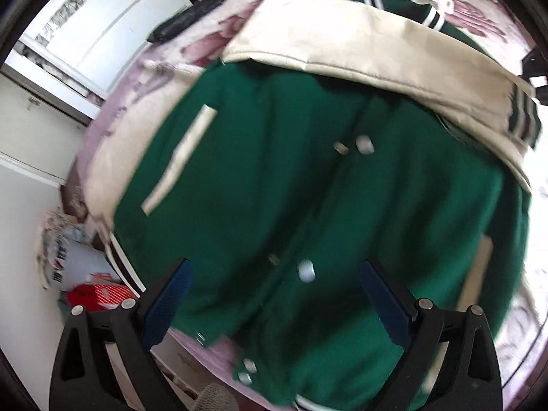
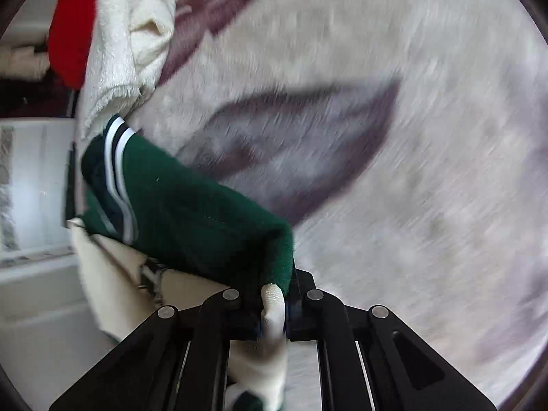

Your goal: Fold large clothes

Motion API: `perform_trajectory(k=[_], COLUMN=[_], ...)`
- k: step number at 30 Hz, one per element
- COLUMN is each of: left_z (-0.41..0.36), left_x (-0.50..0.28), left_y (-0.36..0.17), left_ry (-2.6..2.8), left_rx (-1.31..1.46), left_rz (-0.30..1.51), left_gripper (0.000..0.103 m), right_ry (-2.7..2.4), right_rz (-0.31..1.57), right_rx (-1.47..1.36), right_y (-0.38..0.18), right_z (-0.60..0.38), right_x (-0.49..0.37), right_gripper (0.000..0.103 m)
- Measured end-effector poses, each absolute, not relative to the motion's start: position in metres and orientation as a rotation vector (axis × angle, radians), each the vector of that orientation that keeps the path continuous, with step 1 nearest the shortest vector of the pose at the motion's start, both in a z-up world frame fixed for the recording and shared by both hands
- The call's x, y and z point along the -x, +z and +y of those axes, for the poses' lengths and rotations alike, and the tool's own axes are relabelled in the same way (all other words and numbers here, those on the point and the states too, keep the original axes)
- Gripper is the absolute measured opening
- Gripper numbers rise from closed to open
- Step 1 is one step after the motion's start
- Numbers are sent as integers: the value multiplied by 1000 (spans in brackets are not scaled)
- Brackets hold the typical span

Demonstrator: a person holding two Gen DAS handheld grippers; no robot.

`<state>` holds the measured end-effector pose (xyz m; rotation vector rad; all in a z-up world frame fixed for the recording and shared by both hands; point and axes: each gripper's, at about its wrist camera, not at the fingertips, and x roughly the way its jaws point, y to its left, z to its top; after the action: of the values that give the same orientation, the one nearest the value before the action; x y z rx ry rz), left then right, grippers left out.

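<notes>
The right gripper (image 2: pixel 274 303) is clamped on a fold of the jacket (image 2: pixel 191 219), green cloth and a cream edge pinched between its jaws. From there the green fabric runs left to a striped cuff (image 2: pixel 118 171), with a cream towel (image 2: pixel 130 37) and something red (image 2: pixel 68 30) beyond it on the flowered blanket (image 2: pixel 394 68). The left gripper (image 1: pixel 274 294) hangs with jaws wide apart above the jacket's (image 1: pixel 291 178) snap-buttoned green front, holding nothing. A cream sleeve (image 1: pixel 359 54) lies folded across the jacket's far part; white cupboards (image 1: pixel 102 17) stand at the left
</notes>
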<state>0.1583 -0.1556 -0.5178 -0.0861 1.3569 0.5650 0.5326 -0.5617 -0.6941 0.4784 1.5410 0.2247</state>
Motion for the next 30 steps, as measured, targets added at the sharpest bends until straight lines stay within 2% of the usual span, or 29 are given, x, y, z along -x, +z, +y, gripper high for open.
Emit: perform_trajectory(k=[3,6,7,8,9,11,15,18,21,23,25,26,28,29,30], left_z=[-173,-185,-187,-188,-187,-184,-165,-150,-132,-121,-118,-117,-121,-122,-123], left_x=[-149,-131,-123,-113,-99,-73,-15,2,-2,-5,-7,-8,-9,-8,-7], left_y=[-526,-530,-530,-531,-534,-540,-572,-601,-618,-622,-616,-612,-598,-594,-593], left_ry=[528,513,513,515,521,547,638,626,620,649,652,646,618,608,593], left_rx=[102,142,175,230,312,479,889,1094,1174,1170,1156,1141,1068,1046,1032], left_rz=[1398,1433,1441,1451,1461,1466,1430,1352,1258,1236,1193,1181,1156,1156,1156], left_gripper=[100,100,100,100,100,100,100,98,82,55,41,30,26,26,26], right_ry=[164,205,216,232,258,283,337,348,394,424,449,462,469,471,464], right_rz=[1590,1591,1606,1617,1636,1634,1695,1776,1842,1867,1876,1861,1819,1788,1769], right_rx=[-561,-466,-477,-504,-530,-564,-659,-719,-766,-796,-816,-815,-794,-764,-707], right_y=[-719,-719,-717,-713,-706,-692,-679,-695,-717,-730,-744,-746,-749,-747,-742], right_z=[-575,-559,-561,-565,-572,-589,-625,-633,-615,-605,-579,-571,-553,-546,-538], right_x=[-540,-544,-544,-542,-536,-517,-439,-380,-333,-314,-305,-304,-309,-311,-312], right_gripper=[8,11,15,26,44,68,69,69,69,69,69,69,67,26,8])
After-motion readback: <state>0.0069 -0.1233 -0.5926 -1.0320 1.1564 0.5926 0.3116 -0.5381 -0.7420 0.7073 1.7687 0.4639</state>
